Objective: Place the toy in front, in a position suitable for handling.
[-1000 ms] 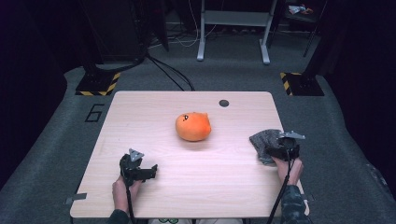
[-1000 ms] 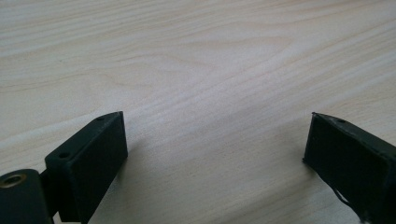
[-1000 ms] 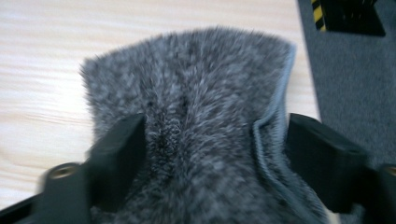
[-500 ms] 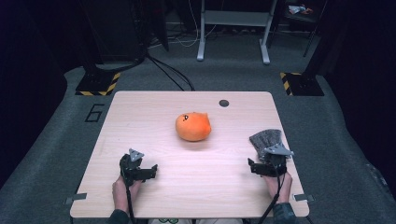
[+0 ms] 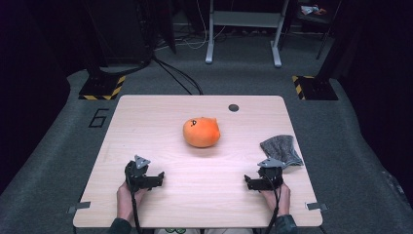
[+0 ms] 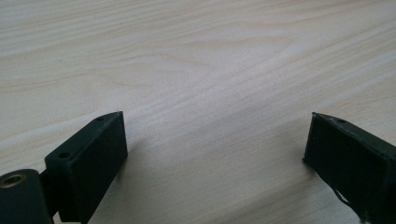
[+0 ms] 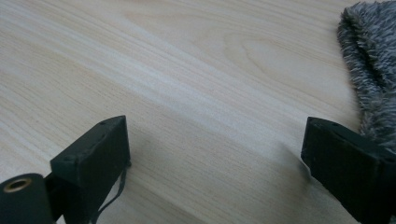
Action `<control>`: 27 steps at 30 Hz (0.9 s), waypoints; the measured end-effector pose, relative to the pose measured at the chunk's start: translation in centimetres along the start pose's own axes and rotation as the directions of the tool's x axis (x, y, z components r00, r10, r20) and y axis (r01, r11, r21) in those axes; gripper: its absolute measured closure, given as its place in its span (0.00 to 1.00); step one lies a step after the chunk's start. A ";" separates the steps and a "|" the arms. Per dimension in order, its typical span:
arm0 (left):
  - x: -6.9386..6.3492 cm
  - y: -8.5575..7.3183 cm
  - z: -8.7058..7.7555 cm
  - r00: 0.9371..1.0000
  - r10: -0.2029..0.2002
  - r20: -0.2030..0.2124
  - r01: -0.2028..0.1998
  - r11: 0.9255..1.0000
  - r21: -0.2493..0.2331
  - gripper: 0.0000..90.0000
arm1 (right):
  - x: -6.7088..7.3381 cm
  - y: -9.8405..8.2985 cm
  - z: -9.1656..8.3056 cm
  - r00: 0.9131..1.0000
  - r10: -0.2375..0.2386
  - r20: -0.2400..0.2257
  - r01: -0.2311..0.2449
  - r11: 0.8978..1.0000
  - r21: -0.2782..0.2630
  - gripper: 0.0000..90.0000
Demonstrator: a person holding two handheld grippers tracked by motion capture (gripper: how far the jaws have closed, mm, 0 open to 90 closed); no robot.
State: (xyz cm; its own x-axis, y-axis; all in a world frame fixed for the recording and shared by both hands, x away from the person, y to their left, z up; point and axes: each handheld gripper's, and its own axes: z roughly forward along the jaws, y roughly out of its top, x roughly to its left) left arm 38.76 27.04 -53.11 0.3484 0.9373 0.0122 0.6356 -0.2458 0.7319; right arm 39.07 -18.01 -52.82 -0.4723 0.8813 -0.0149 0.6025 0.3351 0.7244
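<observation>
The wooden table (image 5: 204, 195) lies under both grippers, and on the grey floor just past its far left corner a large painted "6" (image 5: 99, 118) can be read; no other writing is legible. Well ahead of both sets of fingers, about midway between them, sits an orange plush toy (image 5: 201, 132) with a small face whose details are too small to make out. A grey fuzzy cloth (image 5: 281, 151) lies just beyond and to the outer side of the right gripper (image 5: 252, 183); in the right gripper view it (image 7: 373, 70) is cut off by the frame's right edge, beside the right finger (image 7: 345, 172), and whether it touches that finger cannot be told. The right gripper's jaws have just been opening and stand wide apart, with bare wood between them. The left gripper (image 5: 157, 179) rests low over the table with its fingers (image 6: 93, 163) equally wide, holding nothing. A small dark round disc (image 5: 234, 107) sits far ahead, near the table's far edge.
</observation>
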 end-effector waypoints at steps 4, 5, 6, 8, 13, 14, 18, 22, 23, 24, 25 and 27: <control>-0.4 0.0 0.0 1.000 -0.010 -0.003 0.010 1.000 0.000 0.06 | 0.0 -0.1 0.0 1.000 0.015 0.014 -0.014 1.000 -0.010 0.06; -0.5 0.1 0.0 1.000 -0.009 0.004 0.009 1.000 0.004 0.06 | 0.1 -0.1 0.0 1.000 0.016 0.018 -0.016 1.000 -0.007 0.05; -0.5 0.1 0.0 1.000 -0.009 0.004 0.009 1.000 0.004 0.06 | 0.1 -0.1 0.0 1.000 0.016 0.018 -0.016 1.000 -0.007 0.05; -0.4 0.7 0.2 0.999 -0.032 0.020 0.031 0.999 0.032 0.03 | 0.0 -0.1 0.1 0.999 0.026 0.022 -0.026 1.000 -0.003 0.03; 0.0 2.5 0.1 0.991 -0.112 0.076 0.114 0.993 -0.021 0.03 | -0.2 -0.1 0.1 0.999 0.035 0.016 -0.035 0.999 0.001 0.03; -0.1 3.0 0.1 0.990 -0.116 0.078 0.118 0.993 -0.025 0.03 | -0.2 -0.1 0.1 0.999 0.035 0.016 -0.035 0.999 0.001 0.03; -0.7 6.2 0.2 0.992 -0.095 0.086 0.099 0.994 -0.038 0.02 | -0.2 -0.1 0.1 0.999 0.045 0.026 -0.045 0.999 0.000 0.04; -1.7 9.5 0.8 0.992 -0.080 0.096 0.086 0.995 -0.057 0.04 | -0.2 -0.1 0.1 0.999 0.046 0.027 -0.046 0.999 -0.002 0.04; -2.1 10.3 1.0 0.991 -0.083 0.107 0.090 0.994 -0.056 0.04 | -0.2 -0.1 0.1 0.999 0.046 0.028 -0.046 0.999 -0.002 0.04; -2.8 11.8 1.4 0.992 -0.066 0.109 0.073 0.995 -0.065 0.05 | -0.2 -0.1 0.1 0.999 0.043 0.027 -0.043 0.999 -0.004 0.04; -3.2 12.5 1.6 0.992 -0.059 0.111 0.067 0.995 -0.069 0.05 | -0.2 -0.1 0.1 0.999 0.047 0.027 -0.047 0.999 -0.003 0.04; -4.1 13.8 2.1 0.992 -0.035 0.118 0.043 0.997 -0.066 0.06 | -0.2 -0.1 0.1 0.999 0.045 0.027 -0.045 0.999 -0.003 0.05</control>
State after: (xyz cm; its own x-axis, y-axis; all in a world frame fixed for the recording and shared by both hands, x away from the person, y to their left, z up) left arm 47.57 19.32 -44.52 0.4048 0.9096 -0.0934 0.6033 -0.1889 0.7748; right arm 39.17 -18.19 -52.96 -0.4273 0.9041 -0.0009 0.6210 0.2943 0.7265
